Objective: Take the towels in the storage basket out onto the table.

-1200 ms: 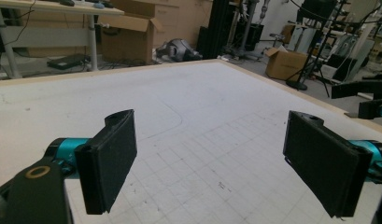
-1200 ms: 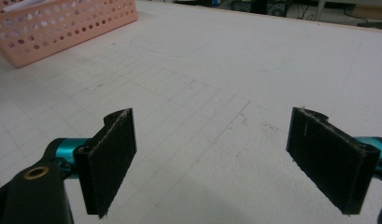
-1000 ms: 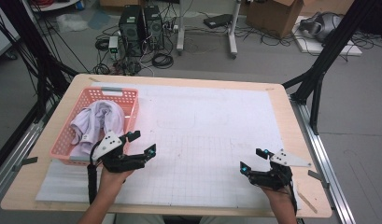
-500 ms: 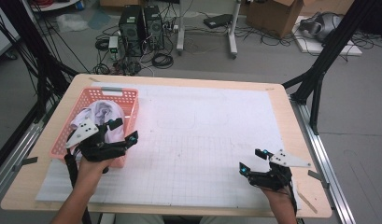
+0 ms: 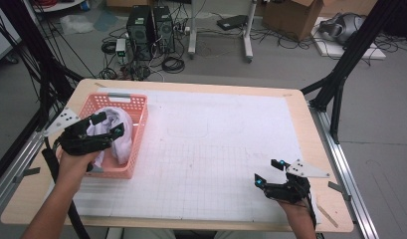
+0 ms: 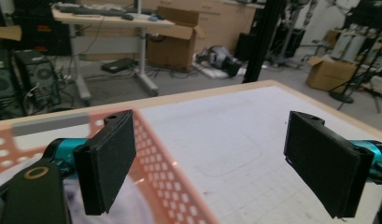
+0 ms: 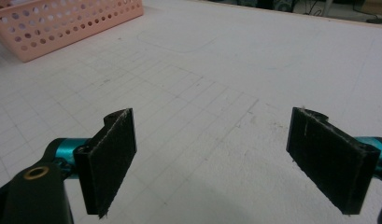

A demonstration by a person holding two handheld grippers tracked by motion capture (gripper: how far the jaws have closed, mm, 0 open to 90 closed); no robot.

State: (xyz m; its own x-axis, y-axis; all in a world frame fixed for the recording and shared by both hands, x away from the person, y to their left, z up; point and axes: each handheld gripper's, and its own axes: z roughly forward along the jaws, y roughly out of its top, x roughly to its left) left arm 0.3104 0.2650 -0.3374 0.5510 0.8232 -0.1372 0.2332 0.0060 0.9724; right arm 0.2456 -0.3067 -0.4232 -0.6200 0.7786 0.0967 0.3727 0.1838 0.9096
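Observation:
A pink plastic basket (image 5: 132, 107) stands at the table's left and holds a crumpled white cloth (image 5: 122, 139). My left gripper (image 5: 107, 124) hovers over the basket, just above the cloth, jaws wide apart with nothing between them. In the left gripper view the basket rim (image 6: 165, 172) runs under that gripper (image 6: 226, 170) and the cloth (image 6: 128, 205) shows at the bottom left. Low at the table's front right, my right gripper (image 5: 269, 173) is open and holds nothing. In the right gripper view that gripper (image 7: 216, 163) spreads over the bare gridded mat (image 7: 202, 84), with the basket (image 7: 67, 23) far off at the upper left.
A white gridded mat (image 5: 216, 144) covers most of the wooden table (image 5: 320, 149). Black frame legs (image 5: 340, 84) rise at the right edge and more at the left. Computers, cables and boxes lie on the floor beyond the far edge.
My left gripper has moved left and away from the front edge, from the mat beside the basket to over the cloth in it. The right gripper has stayed put.

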